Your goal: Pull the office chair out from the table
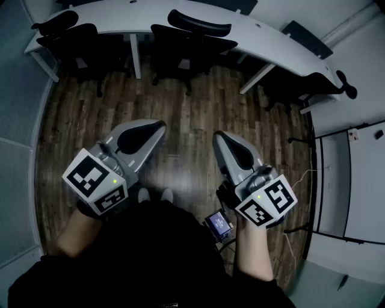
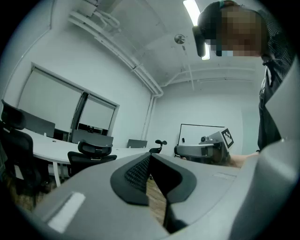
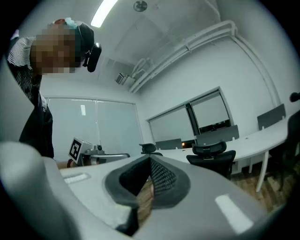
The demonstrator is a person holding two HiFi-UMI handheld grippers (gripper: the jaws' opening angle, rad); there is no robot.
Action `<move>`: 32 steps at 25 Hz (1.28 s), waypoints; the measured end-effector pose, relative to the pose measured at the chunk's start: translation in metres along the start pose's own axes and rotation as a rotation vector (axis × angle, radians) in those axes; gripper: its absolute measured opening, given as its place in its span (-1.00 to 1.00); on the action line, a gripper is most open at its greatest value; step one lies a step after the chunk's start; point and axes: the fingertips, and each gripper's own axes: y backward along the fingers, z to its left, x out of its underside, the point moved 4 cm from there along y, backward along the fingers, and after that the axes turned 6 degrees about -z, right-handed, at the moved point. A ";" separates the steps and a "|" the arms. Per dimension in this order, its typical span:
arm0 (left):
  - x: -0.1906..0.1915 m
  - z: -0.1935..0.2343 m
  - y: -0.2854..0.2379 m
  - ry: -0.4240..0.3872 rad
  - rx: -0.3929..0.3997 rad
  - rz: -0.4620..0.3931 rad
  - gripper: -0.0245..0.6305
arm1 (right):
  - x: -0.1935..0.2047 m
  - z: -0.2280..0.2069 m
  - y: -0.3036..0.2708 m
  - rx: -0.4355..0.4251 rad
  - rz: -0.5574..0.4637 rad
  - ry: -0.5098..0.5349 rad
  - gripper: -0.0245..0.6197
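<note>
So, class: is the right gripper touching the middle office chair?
Apart. The head view shows a stretch of wooden floor between the right gripper and the middle office chair at the table.

Open wood floor (image 1: 192, 120) ahead; office chair (image 1: 192, 41) tucked under table (image 1: 264, 36) beyond.

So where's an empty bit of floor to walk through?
The brown wooden floor is bare from the grey left gripper and right gripper up to the black office chairs. It's crowded along the curved white table, where chairs sit tucked under.
</note>
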 end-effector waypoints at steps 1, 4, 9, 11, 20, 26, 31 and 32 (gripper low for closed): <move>0.001 -0.001 -0.002 -0.003 -0.001 0.001 -0.92 | 0.000 -0.002 0.002 -0.001 0.000 -0.001 -0.92; 0.001 -0.008 -0.009 -0.013 0.000 0.011 -0.91 | -0.002 -0.006 0.007 -0.012 -0.001 0.000 -0.92; 0.004 -0.021 -0.023 -0.035 0.032 0.028 -0.91 | -0.004 -0.011 0.013 -0.041 0.015 0.020 -0.92; 0.005 -0.027 -0.030 -0.039 0.041 0.027 -0.91 | -0.005 -0.020 0.020 -0.035 0.003 0.012 -0.92; 0.012 -0.041 -0.068 -0.071 0.008 0.030 -0.92 | -0.007 -0.070 0.056 -0.009 -0.033 -0.032 -0.92; 0.019 -0.047 -0.079 -0.167 -0.037 0.040 -0.92 | -0.005 -0.083 0.064 0.003 -0.054 -0.033 -0.92; 0.012 -0.039 -0.098 -0.122 -0.006 0.018 -0.91 | -0.010 -0.101 0.059 0.018 -0.048 -0.026 -0.92; 0.011 -0.038 -0.101 -0.137 0.016 0.023 -0.91 | -0.012 -0.105 0.055 0.020 -0.045 -0.020 -0.92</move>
